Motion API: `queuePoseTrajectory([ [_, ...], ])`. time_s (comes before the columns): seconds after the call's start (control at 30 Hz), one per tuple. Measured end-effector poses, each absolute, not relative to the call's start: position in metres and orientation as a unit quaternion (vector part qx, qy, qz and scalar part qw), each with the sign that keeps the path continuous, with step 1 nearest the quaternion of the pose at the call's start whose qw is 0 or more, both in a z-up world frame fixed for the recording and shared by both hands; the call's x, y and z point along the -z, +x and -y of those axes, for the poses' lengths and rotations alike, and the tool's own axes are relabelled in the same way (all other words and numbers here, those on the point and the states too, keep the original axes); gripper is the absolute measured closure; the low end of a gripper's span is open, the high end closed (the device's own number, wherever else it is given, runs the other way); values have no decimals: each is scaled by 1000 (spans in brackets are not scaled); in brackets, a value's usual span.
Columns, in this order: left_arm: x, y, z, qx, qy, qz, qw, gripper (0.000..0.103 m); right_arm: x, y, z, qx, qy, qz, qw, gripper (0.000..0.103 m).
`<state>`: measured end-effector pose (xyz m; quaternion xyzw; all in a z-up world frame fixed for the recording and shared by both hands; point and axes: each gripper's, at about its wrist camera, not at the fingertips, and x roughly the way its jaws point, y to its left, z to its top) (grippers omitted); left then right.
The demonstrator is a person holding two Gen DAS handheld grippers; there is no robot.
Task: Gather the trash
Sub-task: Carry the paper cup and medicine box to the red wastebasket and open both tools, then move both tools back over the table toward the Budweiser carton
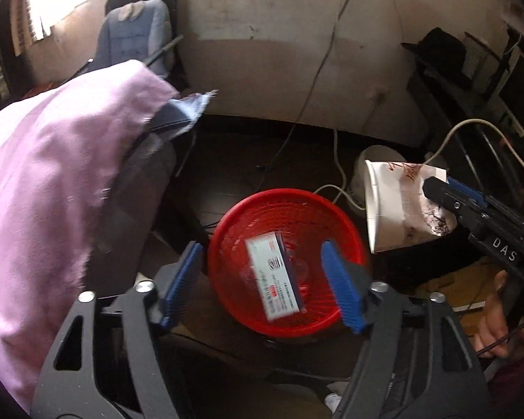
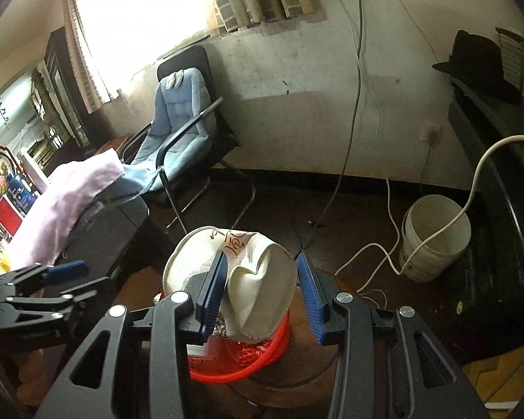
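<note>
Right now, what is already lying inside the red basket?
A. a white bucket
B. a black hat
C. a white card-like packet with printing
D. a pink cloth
C: the left wrist view shows a flat white printed packet lying in the red basket; the crumpled paper cup is outside it.

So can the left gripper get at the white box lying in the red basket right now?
Probably yes. The left gripper is open and empty, its fingers straddling the red basket, with the white box lying uncovered inside. The right gripper's paper cup hangs off to the side, not over the box.
</note>
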<state>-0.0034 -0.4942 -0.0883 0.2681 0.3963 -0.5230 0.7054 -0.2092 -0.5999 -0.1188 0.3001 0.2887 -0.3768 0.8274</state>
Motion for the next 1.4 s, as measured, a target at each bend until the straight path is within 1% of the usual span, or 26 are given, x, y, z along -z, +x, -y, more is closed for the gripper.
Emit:
queuePoseTrajectory([
  [0.1, 79, 5, 480, 498, 266, -379, 733, 17, 125, -202, 595, 366, 304, -296, 829, 62],
  [0.2, 68, 12, 465, 480, 259, -370, 753, 12, 129, -193, 591, 354, 305, -303, 830, 62],
  [0.27, 63, 17, 455, 471, 250, -368, 762, 11, 130, -185, 588, 346, 302, -309, 833, 61],
  [0.33, 58, 22, 447, 465, 242, -369, 768, 11, 129, -179, 587, 336, 302, -313, 835, 60],
  [0.37, 55, 25, 443, 462, 237, -369, 771, 10, 130, -176, 586, 332, 304, -315, 836, 57],
  [0.4, 52, 27, 438, 459, 235, -368, 774, 10, 130, -174, 586, 326, 311, -316, 835, 49],
  [0.57, 41, 36, 423, 438, 224, -366, 790, 9, 124, -167, 580, 322, 301, -316, 840, 43],
  [0.67, 35, 43, 409, 426, 217, -367, 798, 9, 118, -166, 575, 320, 299, -312, 843, 37],
  [0.73, 31, 49, 396, 416, 211, -366, 805, 9, 114, -166, 573, 315, 302, -307, 846, 32],
  [0.87, 24, 59, 373, 395, 197, -366, 819, 9, 105, -163, 563, 306, 296, -301, 854, 27],
  [0.93, 22, 66, 359, 380, 189, -366, 828, 9, 100, -160, 556, 297, 290, -299, 859, 22],
  [1.13, 13, 88, 314, 338, 153, -373, 850, 8, 84, -147, 534, 273, 273, -296, 874, 15],
  [1.23, 8, 100, 293, 314, 139, -370, 863, 8, 77, -141, 525, 262, 266, -297, 879, 13],
  [1.4, -1, 130, 234, 259, 95, -377, 884, 7, 68, -132, 508, 246, 252, -300, 887, 12],
])
